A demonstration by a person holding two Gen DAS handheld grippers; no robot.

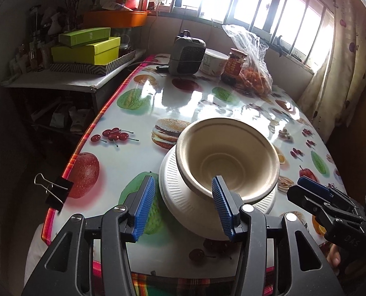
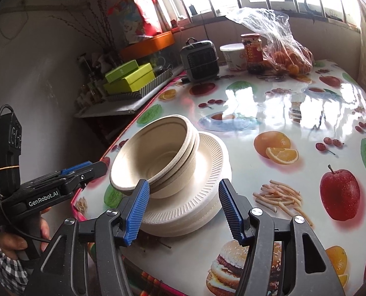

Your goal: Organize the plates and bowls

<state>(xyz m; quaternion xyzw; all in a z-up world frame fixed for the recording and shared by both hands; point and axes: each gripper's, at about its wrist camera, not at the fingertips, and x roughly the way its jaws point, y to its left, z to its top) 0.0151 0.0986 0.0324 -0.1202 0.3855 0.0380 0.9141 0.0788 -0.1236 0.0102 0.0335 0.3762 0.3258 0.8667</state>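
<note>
- The stack of bowls [image 2: 155,157] sits tilted on the stack of plates [image 2: 197,197], leaning toward the worktop's left edge; the bowls' rim overhangs the plates on that side.
- The plates lie flat on the worktop [image 2: 294,113], close to its near-left corner, with the red-striped edge [image 1: 89,133] just beside them on the left and the near edge just below them.
- My left jaws [image 1: 184,207] stand partly open and hold nothing: the right blue pad [image 1: 220,204] lies over the near rim of the bowls, whether touching I cannot tell, and the left pad [image 1: 143,207] stands apart from the plates, over the printed green fruit.
- My right jaws [image 2: 183,209] also stand partly open and empty: they straddle the near side of the plates, the left pad [image 2: 137,212] in front of the bowls' low rim, the right pad [image 2: 232,209] just off the plates' right edge.
- Seen from the right wrist, my left hand [image 2: 22,236] grips its tool left of the plates, past the worktop edge.
- Right of the plates and beyond them the glossy worktop is bare for a wide stretch, only printed fruit, fries and burgers.
- Far beyond the plates, by the window, stand a small grey heater [image 2: 200,60], a white tub [image 2: 233,56], a jar [image 2: 253,51] and a plastic bag of oranges [image 2: 286,49].
- A binder clip [image 1: 57,192] bites the left edge, near the plates.
- Left of that edge a side shelf carries green boxes [image 1: 89,48].
</note>
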